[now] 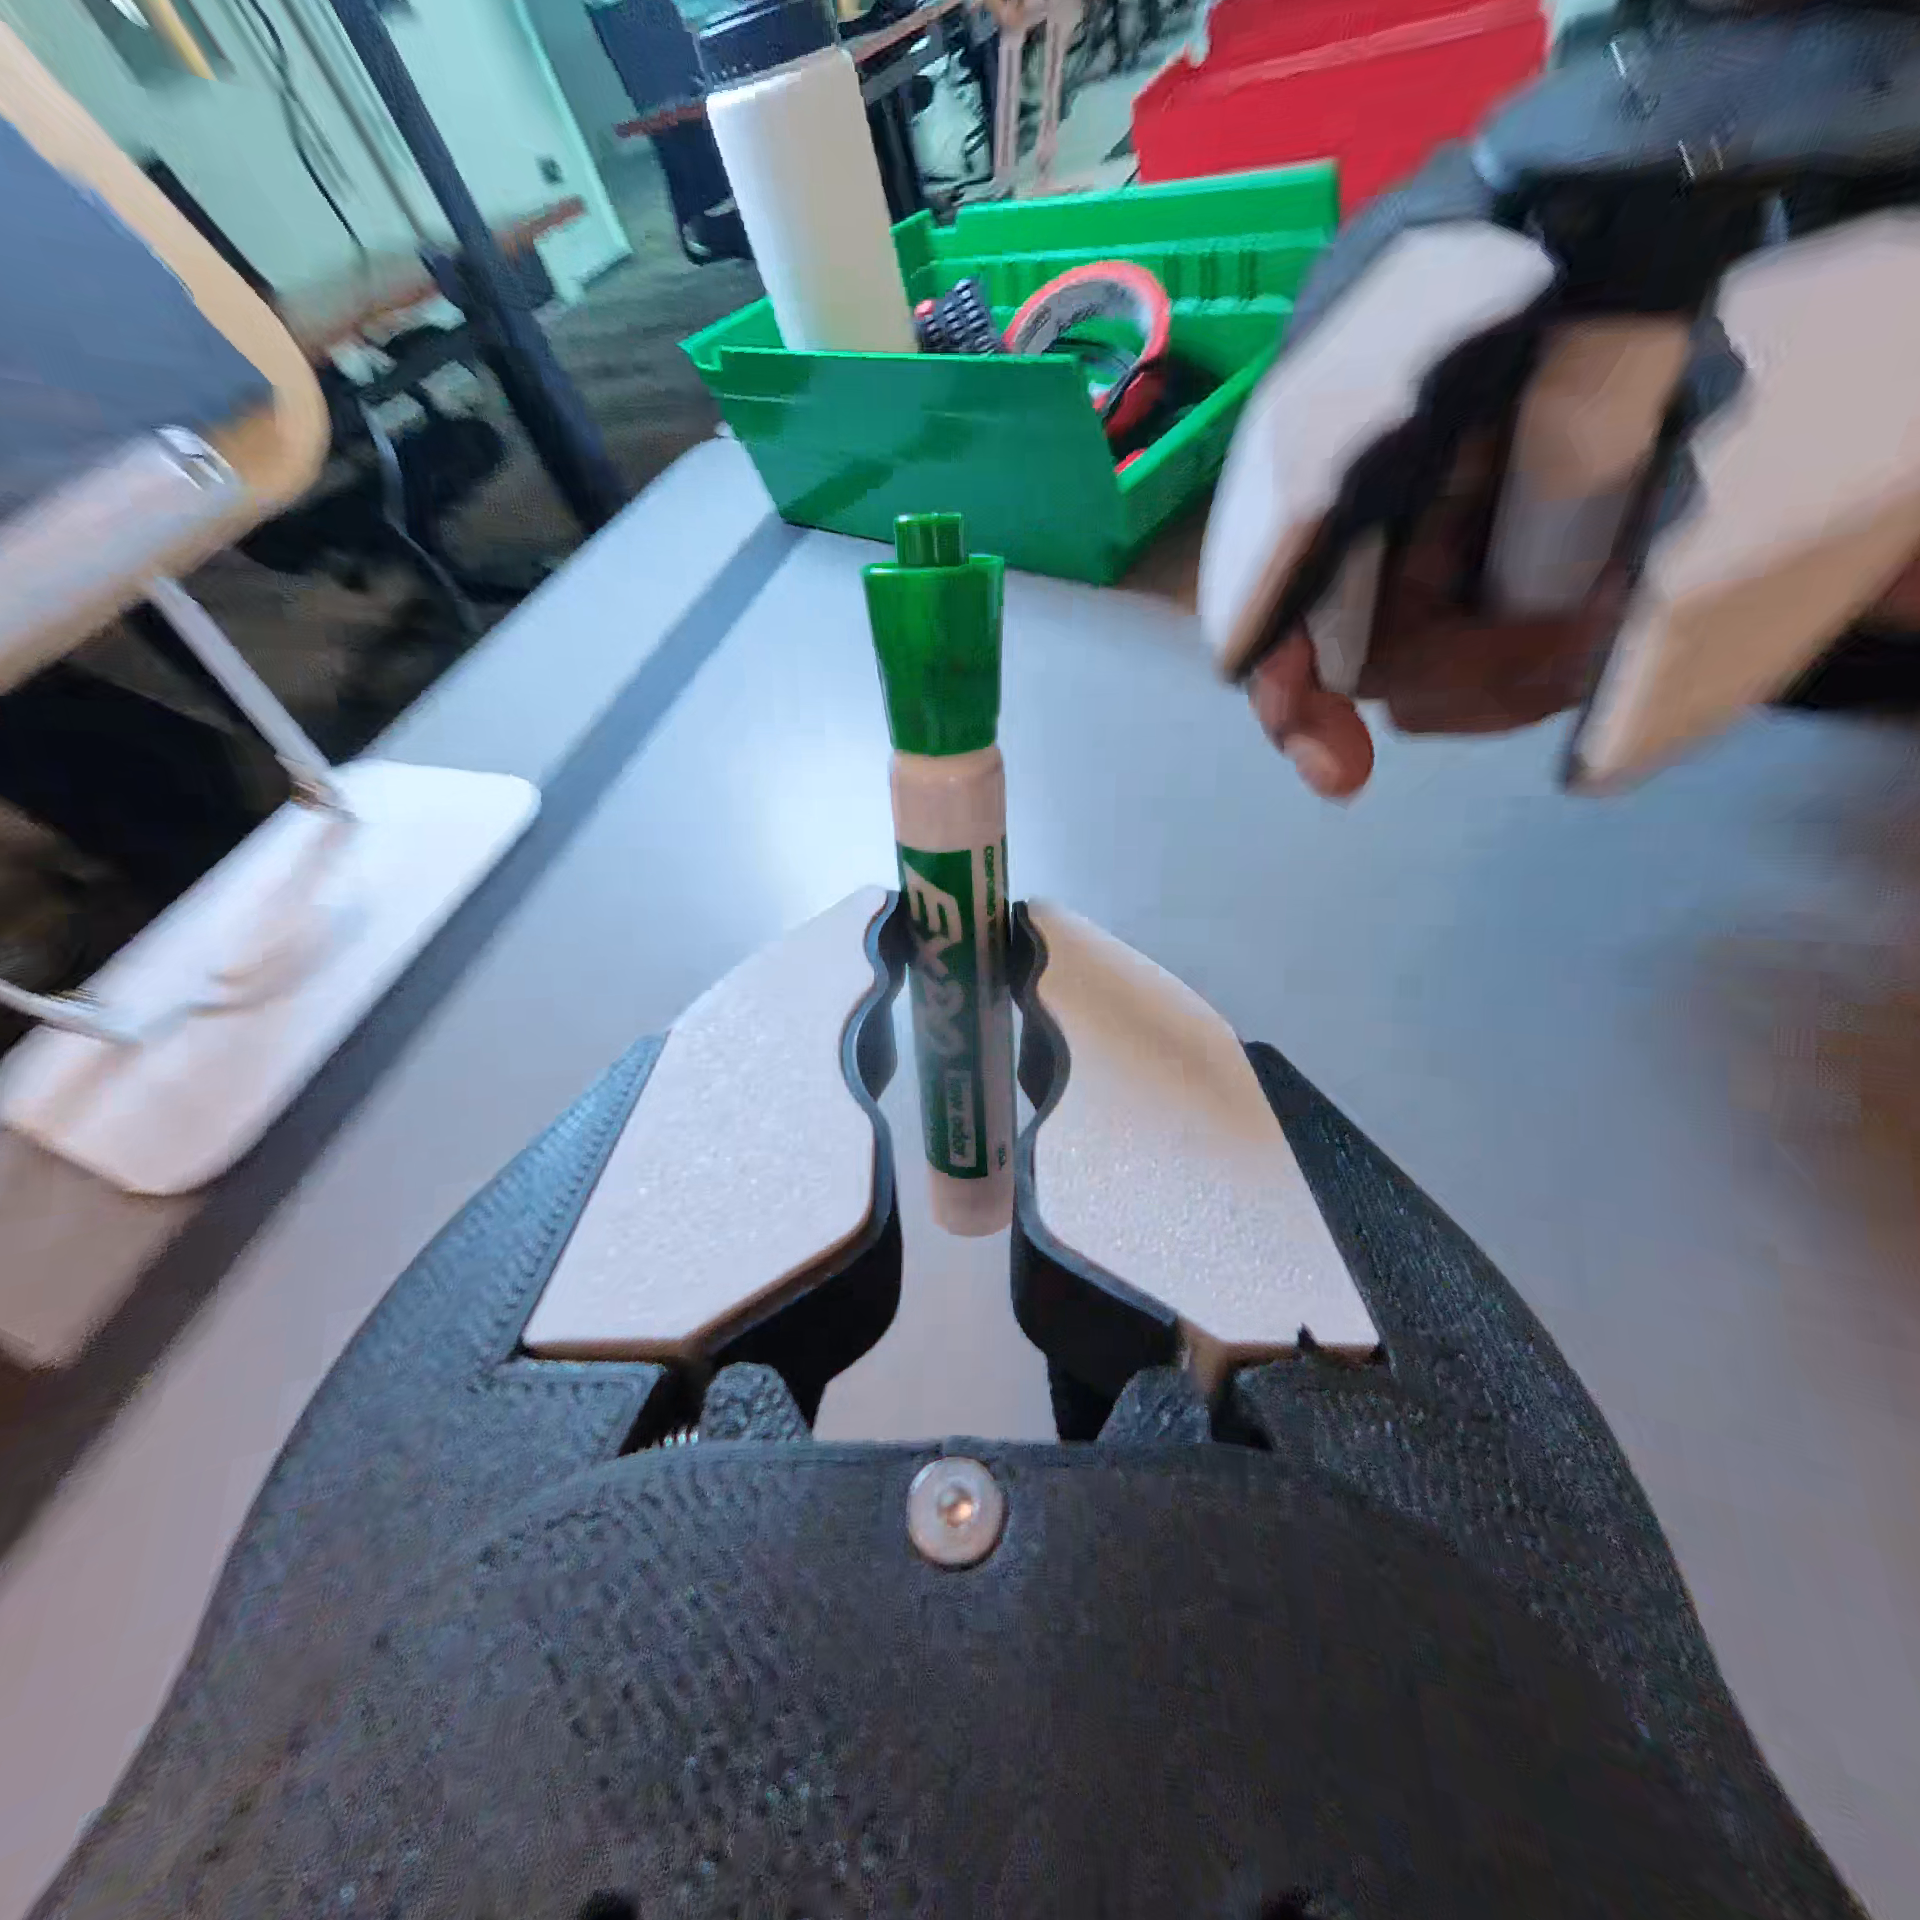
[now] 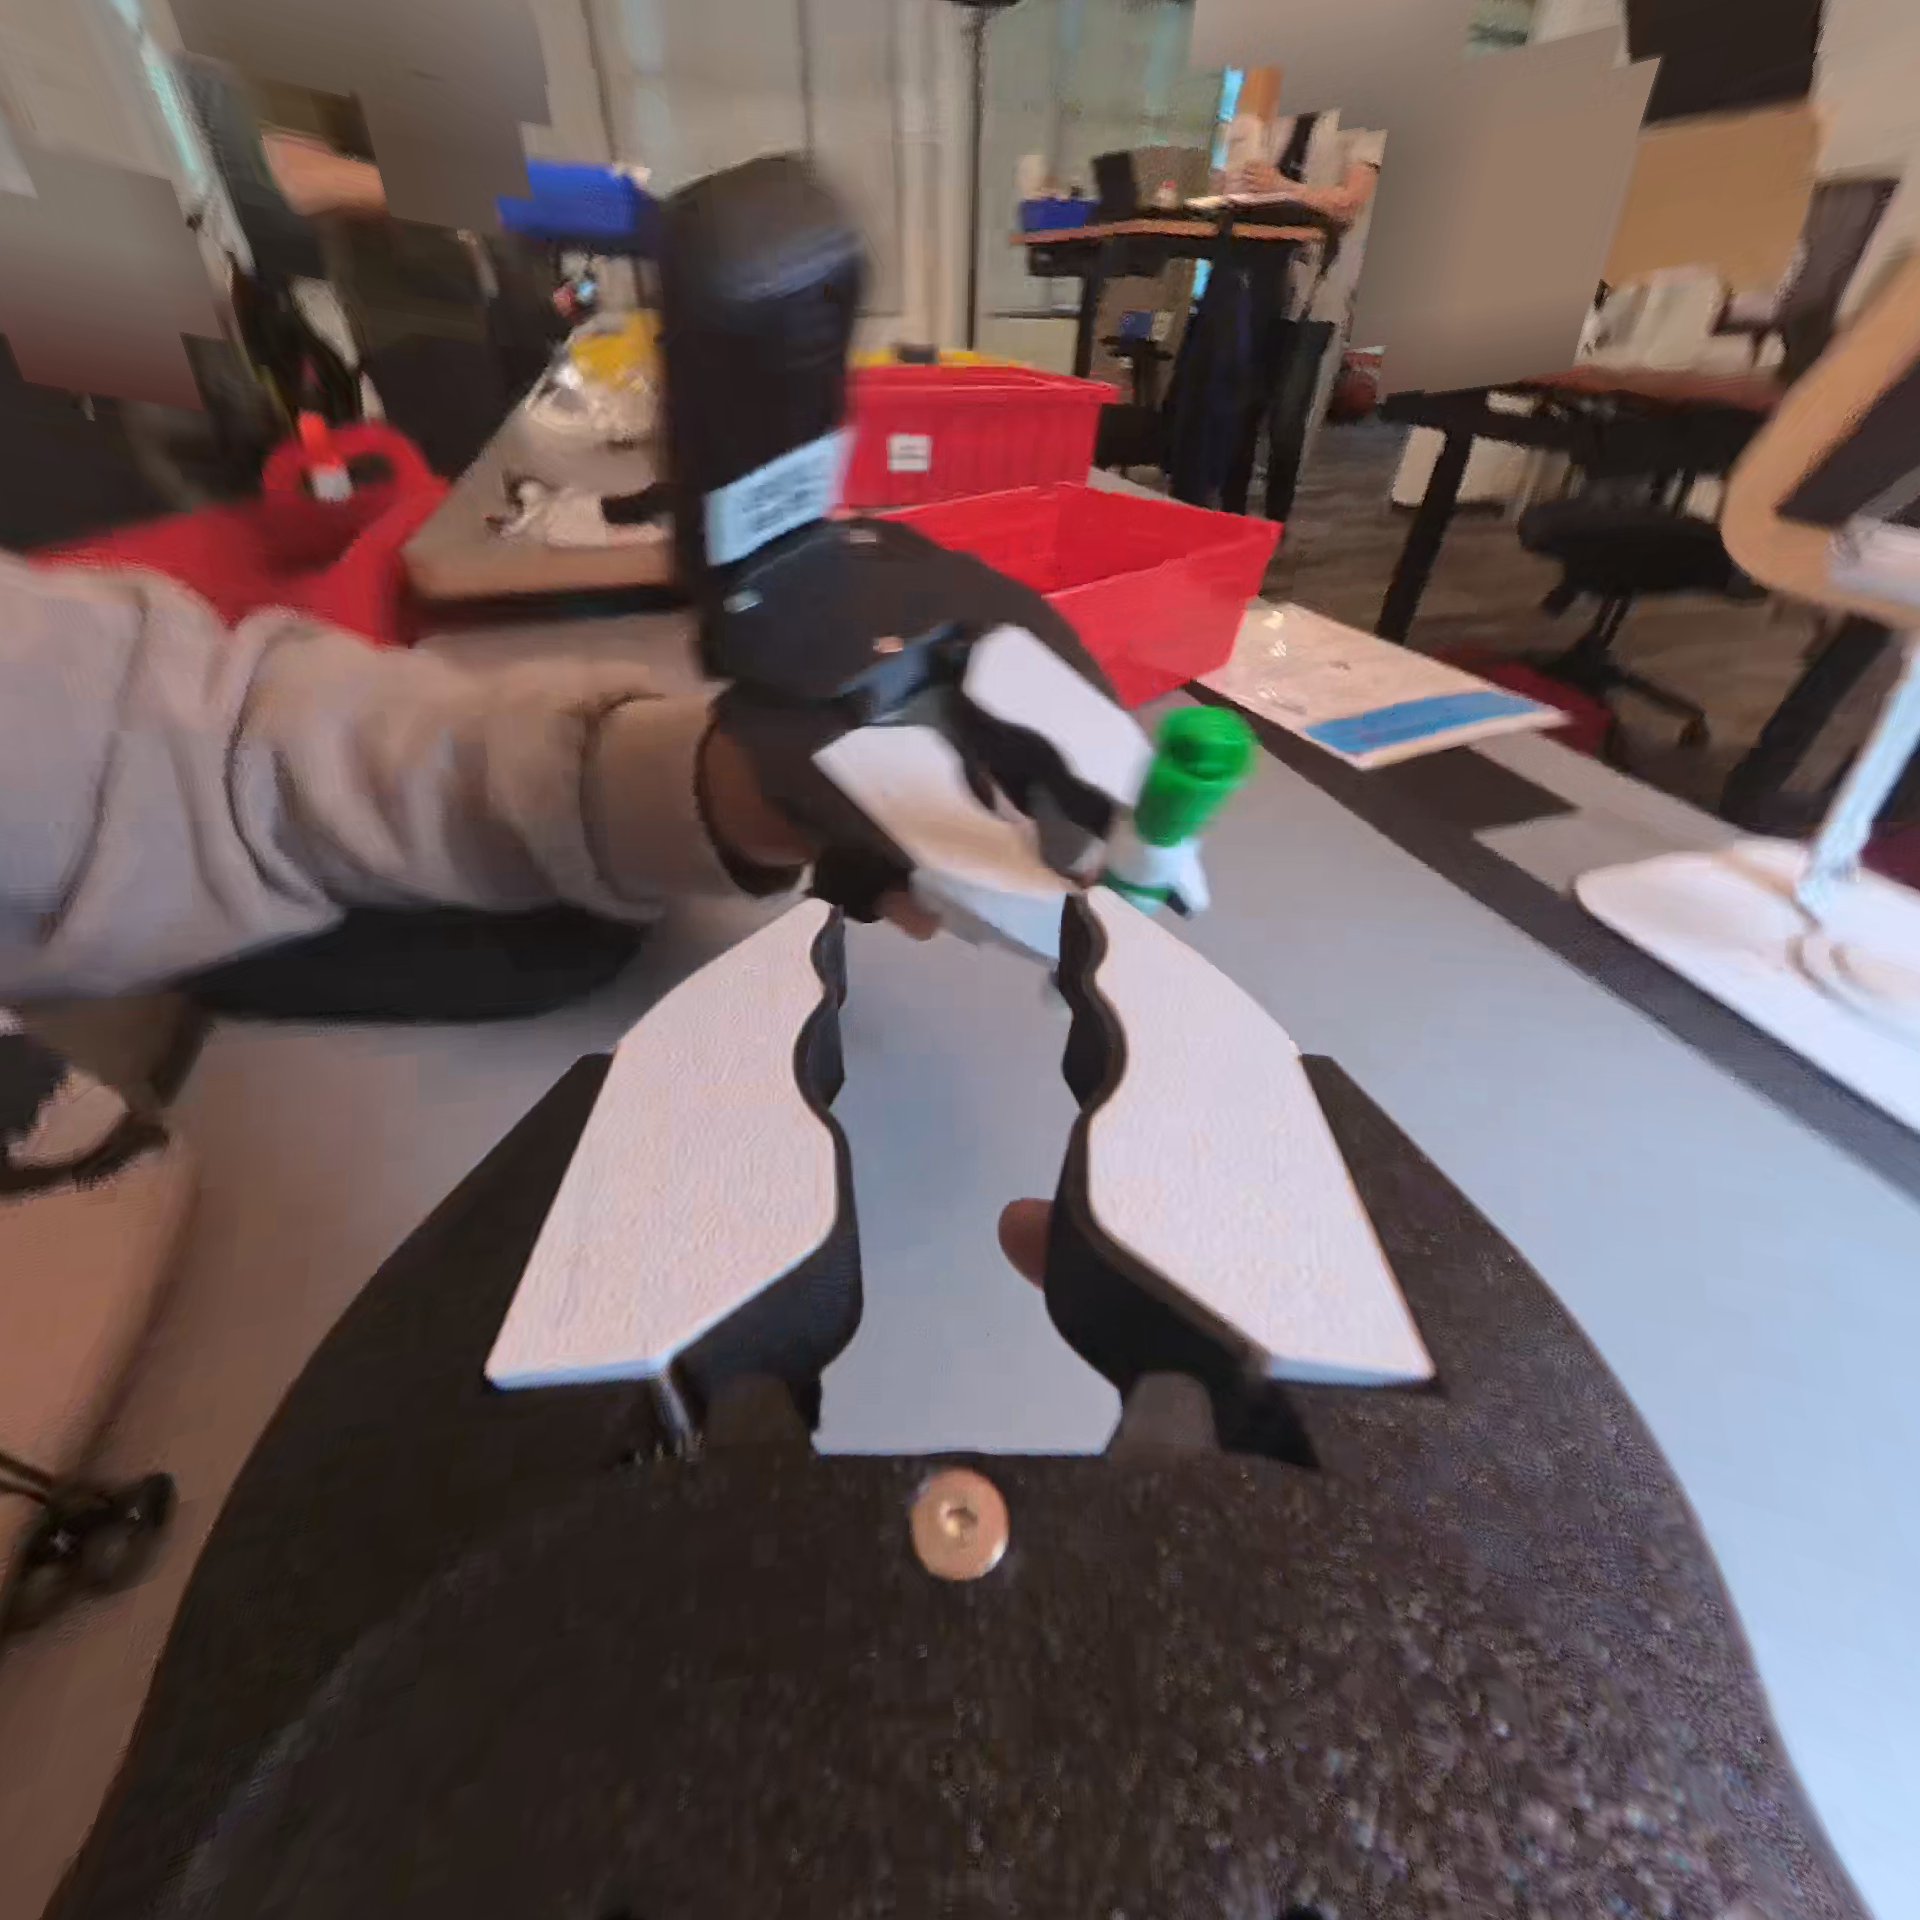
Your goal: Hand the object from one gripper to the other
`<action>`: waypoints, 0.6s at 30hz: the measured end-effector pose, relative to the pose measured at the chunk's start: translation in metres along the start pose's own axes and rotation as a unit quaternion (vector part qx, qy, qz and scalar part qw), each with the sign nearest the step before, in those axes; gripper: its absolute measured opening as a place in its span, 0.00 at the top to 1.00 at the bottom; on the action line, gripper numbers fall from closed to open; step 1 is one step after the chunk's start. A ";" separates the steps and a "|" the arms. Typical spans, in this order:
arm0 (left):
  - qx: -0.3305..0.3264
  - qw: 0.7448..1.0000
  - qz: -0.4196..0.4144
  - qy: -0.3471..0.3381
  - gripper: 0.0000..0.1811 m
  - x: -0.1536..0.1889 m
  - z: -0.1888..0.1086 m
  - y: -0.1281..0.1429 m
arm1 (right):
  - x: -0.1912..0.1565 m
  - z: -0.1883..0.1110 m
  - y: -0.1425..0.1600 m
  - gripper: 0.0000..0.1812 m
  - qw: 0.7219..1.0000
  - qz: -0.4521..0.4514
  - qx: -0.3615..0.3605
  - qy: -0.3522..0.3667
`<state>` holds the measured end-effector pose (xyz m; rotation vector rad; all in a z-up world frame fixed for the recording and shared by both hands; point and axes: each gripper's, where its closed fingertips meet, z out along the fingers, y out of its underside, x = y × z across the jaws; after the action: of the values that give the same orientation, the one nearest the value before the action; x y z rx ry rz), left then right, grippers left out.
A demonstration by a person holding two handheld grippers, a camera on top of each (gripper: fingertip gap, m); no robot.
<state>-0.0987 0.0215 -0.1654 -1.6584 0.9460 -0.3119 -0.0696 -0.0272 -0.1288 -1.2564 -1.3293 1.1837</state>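
Behind the marker, green bin holds tape rolls.

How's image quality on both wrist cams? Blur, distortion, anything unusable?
Left wrist view: marker and left tongs shut on it are sharp; the right tongs at upper right and the white stand base at left are motion-smeared; fisheye bends the edges. Right wrist view: its own open tongs are sharp; the left tongs, marker cap and sleeve are blurred; mosaic patches cover the background.
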 end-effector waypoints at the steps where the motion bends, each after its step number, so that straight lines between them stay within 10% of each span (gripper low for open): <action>1: -0.006 0.998 0.051 -0.025 0.89 -0.001 -0.001 -0.001 | 0.012 -0.004 0.001 0.77 0.999 0.033 -0.005 0.015; 10: -0.065 0.966 0.244 -0.049 0.89 0.024 0.011 0.010 | 0.018 -0.001 0.021 0.90 0.978 -0.173 -0.074 0.089; 15: -0.011 0.999 0.030 0.013 0.82 0.012 0.005 0.002 | 0.015 -0.005 0.014 0.90 0.872 -0.447 -0.097 0.172; 18: 0.047 0.973 -0.204 0.097 0.78 0.001 -0.003 -0.007 | 0.020 -0.010 0.005 0.89 0.775 -0.580 -0.089 0.236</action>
<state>-0.0972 0.0187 -0.1584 -1.7486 0.7108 -0.7974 -0.0602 -0.0069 -0.1324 -0.5239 -1.4341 -0.1418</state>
